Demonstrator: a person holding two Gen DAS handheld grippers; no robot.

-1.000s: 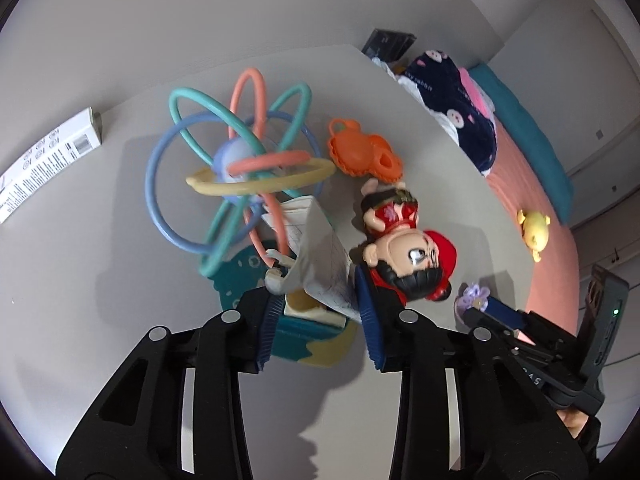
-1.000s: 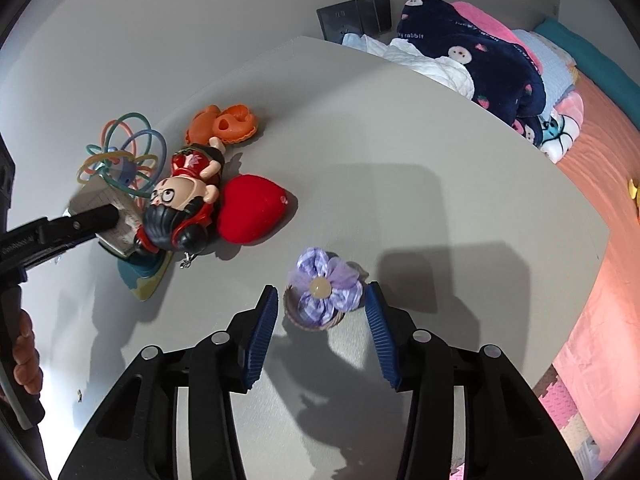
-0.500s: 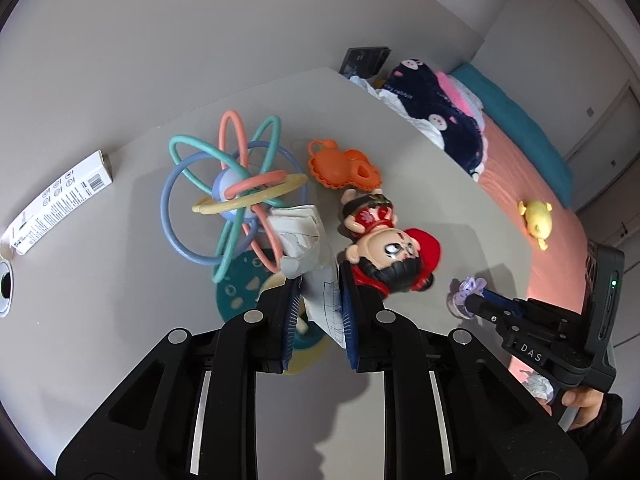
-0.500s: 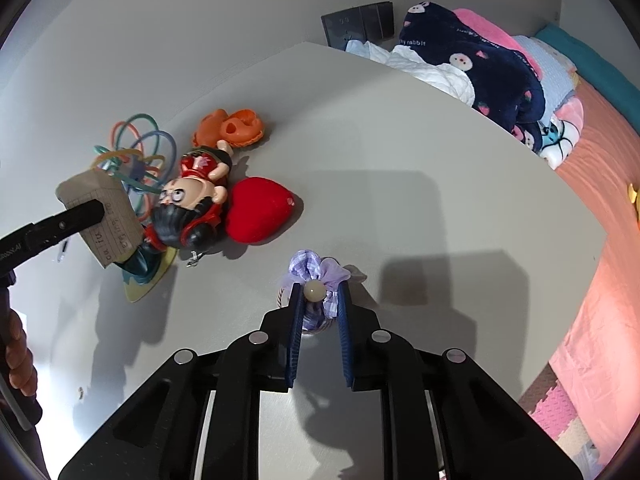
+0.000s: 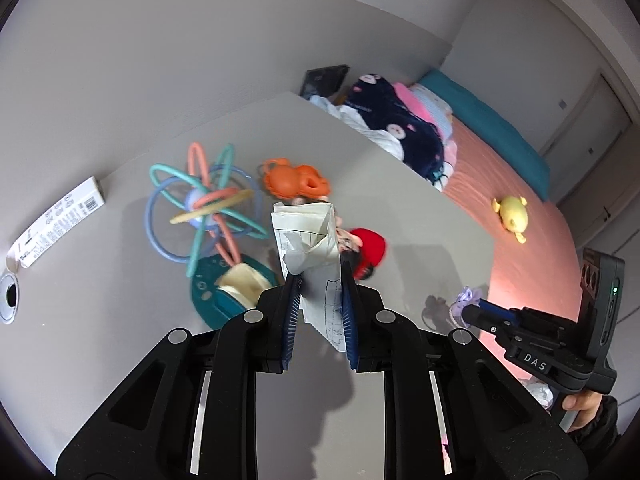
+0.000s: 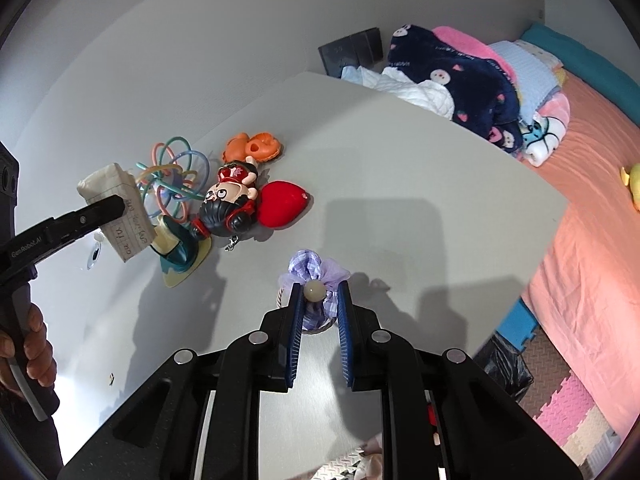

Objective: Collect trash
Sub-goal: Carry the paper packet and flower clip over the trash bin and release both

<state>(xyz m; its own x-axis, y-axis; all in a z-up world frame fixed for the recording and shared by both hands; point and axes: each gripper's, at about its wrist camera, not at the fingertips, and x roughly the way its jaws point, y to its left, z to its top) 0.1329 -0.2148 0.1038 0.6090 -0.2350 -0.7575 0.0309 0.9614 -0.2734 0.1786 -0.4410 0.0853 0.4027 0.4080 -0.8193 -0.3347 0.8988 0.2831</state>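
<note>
Left gripper [image 5: 320, 280] clenched on crumpled paper [image 5: 310, 248] above grey worktop [image 5: 120, 320], right gripper [image 6: 319, 300] grasping purple flower scrunchie [image 6: 314, 270], toys beside.

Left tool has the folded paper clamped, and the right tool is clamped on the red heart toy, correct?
Not quite. The left tool does have the folded paper clamped, but the right tool is clamped on the purple fabric flower. The right wrist view shows the red heart toy lying free on the table beside the doll.
</note>
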